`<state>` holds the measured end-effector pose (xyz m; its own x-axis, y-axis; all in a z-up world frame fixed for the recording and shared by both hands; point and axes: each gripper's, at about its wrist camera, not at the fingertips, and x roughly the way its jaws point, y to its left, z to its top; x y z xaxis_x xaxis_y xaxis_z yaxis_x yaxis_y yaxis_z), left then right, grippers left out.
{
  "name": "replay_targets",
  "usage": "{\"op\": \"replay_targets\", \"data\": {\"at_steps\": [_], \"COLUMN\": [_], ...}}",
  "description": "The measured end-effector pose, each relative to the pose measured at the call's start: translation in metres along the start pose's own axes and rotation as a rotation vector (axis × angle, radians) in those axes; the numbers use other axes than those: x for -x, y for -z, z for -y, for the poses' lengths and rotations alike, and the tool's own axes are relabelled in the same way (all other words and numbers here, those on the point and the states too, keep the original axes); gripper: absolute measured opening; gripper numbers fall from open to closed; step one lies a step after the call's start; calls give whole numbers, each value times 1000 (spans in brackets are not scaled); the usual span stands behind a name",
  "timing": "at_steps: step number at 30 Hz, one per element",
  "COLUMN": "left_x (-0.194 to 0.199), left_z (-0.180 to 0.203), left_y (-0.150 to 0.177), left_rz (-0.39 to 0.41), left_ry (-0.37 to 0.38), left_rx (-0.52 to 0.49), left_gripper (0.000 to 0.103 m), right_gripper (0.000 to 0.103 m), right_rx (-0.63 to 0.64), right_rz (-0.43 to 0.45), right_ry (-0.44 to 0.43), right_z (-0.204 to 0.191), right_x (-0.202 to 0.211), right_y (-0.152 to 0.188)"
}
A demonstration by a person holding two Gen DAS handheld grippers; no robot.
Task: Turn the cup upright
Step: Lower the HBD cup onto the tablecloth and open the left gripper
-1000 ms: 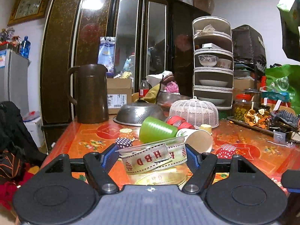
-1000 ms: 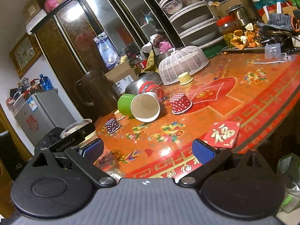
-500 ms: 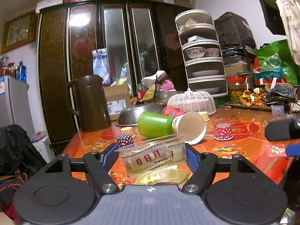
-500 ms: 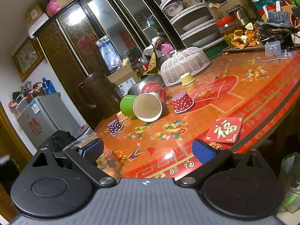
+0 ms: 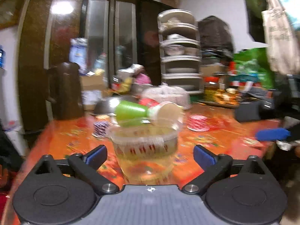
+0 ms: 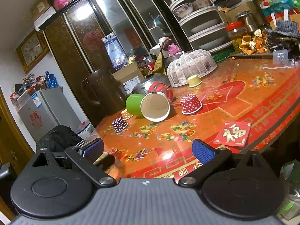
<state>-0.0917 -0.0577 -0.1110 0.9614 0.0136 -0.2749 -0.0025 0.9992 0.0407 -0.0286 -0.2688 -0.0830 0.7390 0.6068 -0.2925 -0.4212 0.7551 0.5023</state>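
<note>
A clear plastic cup (image 5: 145,150) with a printed band stands upright on the orange table (image 5: 65,136), mouth up, between the blue pads of my left gripper (image 5: 150,155). The jaws are spread wide and clear of the cup on both sides. The view is blurred by motion. My right gripper (image 6: 148,151) is open and empty above the table's near edge. A green cup (image 6: 134,104) and a paper cup (image 6: 155,107) lie on their sides mid-table. The right gripper's blue pad shows at the right of the left wrist view (image 5: 271,134).
Small spotted cups sit upside down: purple (image 6: 120,124), red (image 6: 191,104), yellow (image 6: 194,80). A brown jug (image 6: 101,93), a steel colander (image 6: 148,87) and a white mesh food cover (image 6: 191,69) stand behind. A red paper square (image 6: 233,134) lies near the front edge.
My left gripper has opened and let go of the clear cup, which now stands upright on the table. The left camera has shifted. The right gripper has barely moved.
</note>
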Motion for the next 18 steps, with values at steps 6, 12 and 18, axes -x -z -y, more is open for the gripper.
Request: {"op": "replay_targets", "data": {"at_steps": [6,12,18], "left_x": [42,71,86], "left_z": [-33,-67,-59], "left_y": [13,-36,-63], "left_rz": [-128,-182,-199], "left_ry": [108,105,55], "left_rx": [77,188,136], "left_gripper": [100,100,100], "right_gripper": [102,102,102], "right_rx": [143,361,392], "right_rz": [-11,20,-93], "right_ry": [54,112,108], "right_z": [-28,-78,-96], "right_x": [5,25,32], "right_y": [0,3,-11]}}
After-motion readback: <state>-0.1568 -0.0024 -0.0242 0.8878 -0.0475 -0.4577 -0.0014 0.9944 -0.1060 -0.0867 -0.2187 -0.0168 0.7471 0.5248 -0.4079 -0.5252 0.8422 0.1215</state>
